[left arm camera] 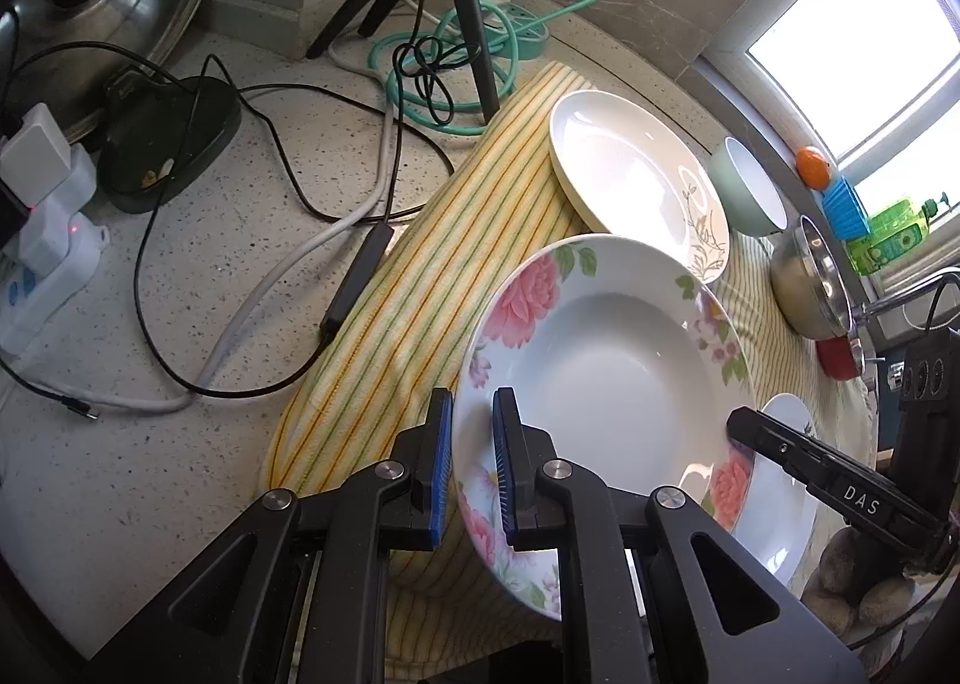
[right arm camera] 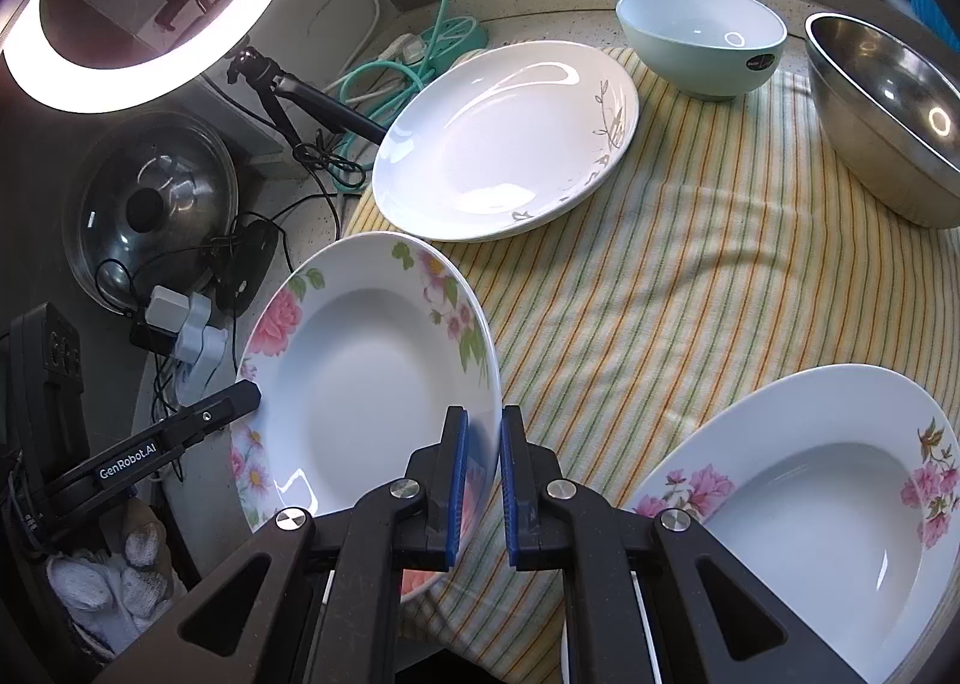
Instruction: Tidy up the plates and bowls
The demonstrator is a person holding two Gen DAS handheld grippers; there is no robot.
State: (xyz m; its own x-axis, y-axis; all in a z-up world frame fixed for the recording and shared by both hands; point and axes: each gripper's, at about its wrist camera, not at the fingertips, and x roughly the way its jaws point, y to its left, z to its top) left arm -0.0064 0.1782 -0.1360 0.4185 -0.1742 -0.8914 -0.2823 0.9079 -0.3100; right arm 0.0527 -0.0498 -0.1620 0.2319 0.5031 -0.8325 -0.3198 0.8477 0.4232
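Both grippers grip the same rose-patterned plate [left arm camera: 606,348], one on each side of its rim. The left gripper [left arm camera: 474,465] has its two blue-padded fingers [left arm camera: 441,468] drawn close together, with the plate's rim pinched between them; one pad lies under the rim and the other presses on its upper face. The right gripper [right arm camera: 480,480] is clamped the same way on the opposite edge, its pads nearly together with only the thin rim between them. In the left wrist view the right gripper's black finger shows at the plate's far edge, and in the right wrist view the left one meets the rim likewise.

The plate is tilted and raised above the striped cloth [right arm camera: 690,276], its near edge clear of the fabric. On the cloth beyond it lies a white plate with a leaf motif [right arm camera: 504,144], and near it stand a pale green bowl [right arm camera: 702,45] and a steel bowl [right arm camera: 888,126]. A second flowered plate [right arm camera: 804,498] rests on the cloth just beside the right gripper.
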